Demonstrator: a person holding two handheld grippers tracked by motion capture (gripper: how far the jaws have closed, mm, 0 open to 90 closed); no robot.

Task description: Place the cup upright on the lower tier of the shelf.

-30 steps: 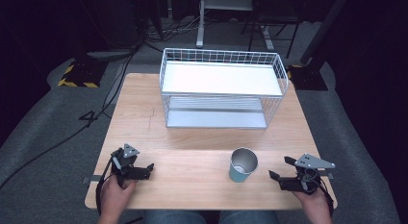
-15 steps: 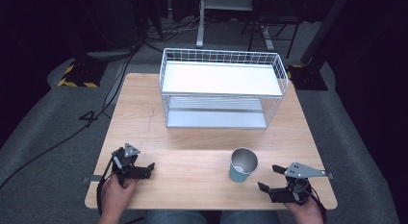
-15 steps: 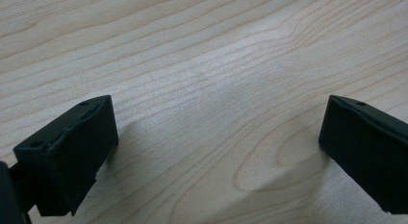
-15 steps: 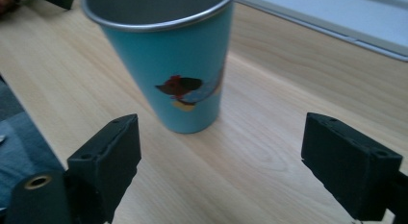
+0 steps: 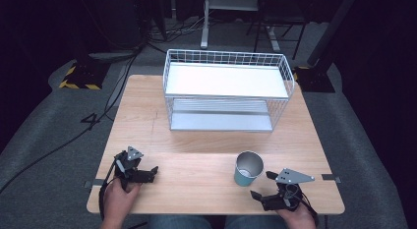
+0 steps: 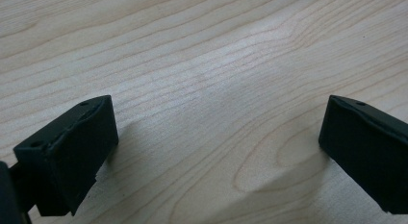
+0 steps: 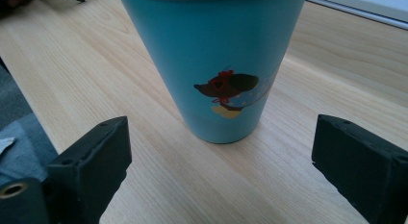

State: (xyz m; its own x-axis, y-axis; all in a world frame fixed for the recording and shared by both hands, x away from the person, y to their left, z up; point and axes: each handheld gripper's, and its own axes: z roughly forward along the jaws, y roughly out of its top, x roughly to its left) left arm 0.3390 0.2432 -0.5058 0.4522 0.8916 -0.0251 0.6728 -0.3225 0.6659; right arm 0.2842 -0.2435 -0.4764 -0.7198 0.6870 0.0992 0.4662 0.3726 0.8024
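Right tool point(image 5: 266, 186) low at the near edge of the desk point(image 5: 196, 185), jaws spread wide and empty, and through its own view the blue cup point(image 7: 216, 65) fills the gap ahead, standing upright on the wood, not yet between the jaws and not touched by either. So this looks like the approach for a grasp: lined up, mouth open, the cup just in front. From above, the cup point(image 5: 248, 168) sits on the near right part of the desk, just beyond that tool, open end up. Over on the other side the left tool point(image 5: 147, 173) rests near the front left, jaws apart too, nothing between them but bare wood grain in its own view, so it seems to be waiting. Farther back stands a white wire rack point(image 5: 226, 91) with two shelves, both bare, well apart from the cup. Next move, as I read it: ease the right tool forward until the jaws flank the cup's lower wall, keep it level, then close gently so the tapered side doesn't slip or tip.
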